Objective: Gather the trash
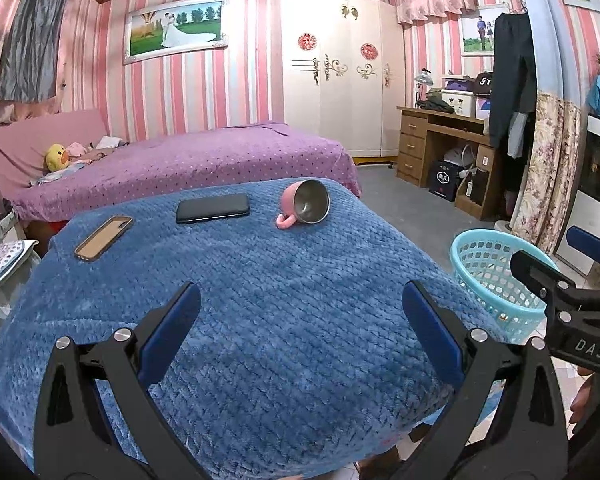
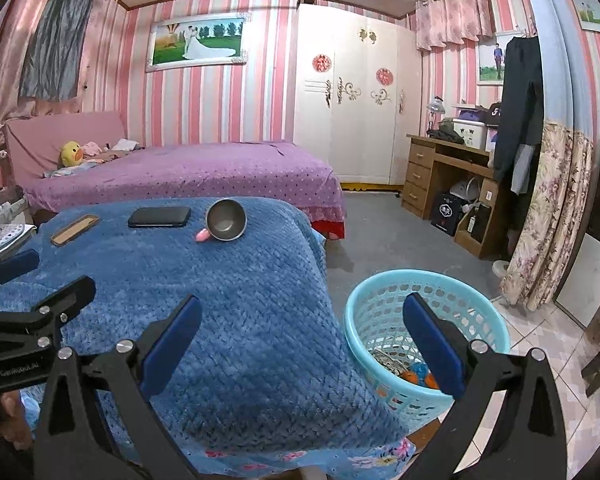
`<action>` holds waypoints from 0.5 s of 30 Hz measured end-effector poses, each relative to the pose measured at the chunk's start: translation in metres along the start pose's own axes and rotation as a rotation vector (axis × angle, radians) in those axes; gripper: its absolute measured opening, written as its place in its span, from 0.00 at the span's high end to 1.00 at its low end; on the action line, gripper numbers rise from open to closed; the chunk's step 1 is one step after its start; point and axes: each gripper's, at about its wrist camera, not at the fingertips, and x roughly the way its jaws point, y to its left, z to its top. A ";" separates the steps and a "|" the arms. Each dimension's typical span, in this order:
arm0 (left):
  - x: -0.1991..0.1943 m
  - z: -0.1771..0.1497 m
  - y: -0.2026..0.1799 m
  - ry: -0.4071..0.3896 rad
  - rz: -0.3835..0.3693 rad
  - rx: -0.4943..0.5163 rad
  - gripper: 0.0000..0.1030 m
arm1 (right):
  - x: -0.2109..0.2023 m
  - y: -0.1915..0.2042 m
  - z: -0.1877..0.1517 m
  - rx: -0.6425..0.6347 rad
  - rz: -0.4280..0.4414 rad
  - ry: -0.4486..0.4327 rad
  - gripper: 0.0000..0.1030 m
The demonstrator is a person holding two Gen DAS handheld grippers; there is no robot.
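Observation:
A light blue plastic basket (image 2: 384, 296) stands on the floor right of the blue-blanketed table (image 2: 220, 300); it holds several bits of trash (image 2: 414, 374), orange and blue. It also shows in the left wrist view (image 1: 488, 276). My left gripper (image 1: 300, 328) is open and empty over the near part of the blanket (image 1: 260, 300). My right gripper (image 2: 300, 340) is open and empty, hanging over the table's right edge and the basket's rim. Each gripper shows at the side of the other's view.
On the blanket's far side lie a pink metal-lined cup (image 1: 306, 204) on its side, a black phone (image 1: 213, 208) and a brown phone case (image 1: 103, 237). Behind are a purple bed (image 1: 204, 160), a wardrobe (image 1: 340, 80) and a wooden desk (image 1: 440, 148).

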 end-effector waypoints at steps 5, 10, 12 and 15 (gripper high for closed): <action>-0.003 0.000 0.002 -0.012 0.001 0.004 0.05 | 0.000 0.003 0.002 -0.013 0.006 -0.017 0.04; -0.003 0.000 0.004 -0.021 0.004 -0.003 0.05 | 0.001 0.004 0.001 -0.013 0.009 -0.013 0.04; -0.003 0.000 0.006 -0.021 0.006 -0.009 0.05 | 0.001 0.004 0.001 -0.012 0.009 -0.014 0.04; -0.001 0.000 0.006 -0.017 0.003 -0.014 0.05 | 0.002 0.004 -0.001 -0.009 0.005 -0.018 0.04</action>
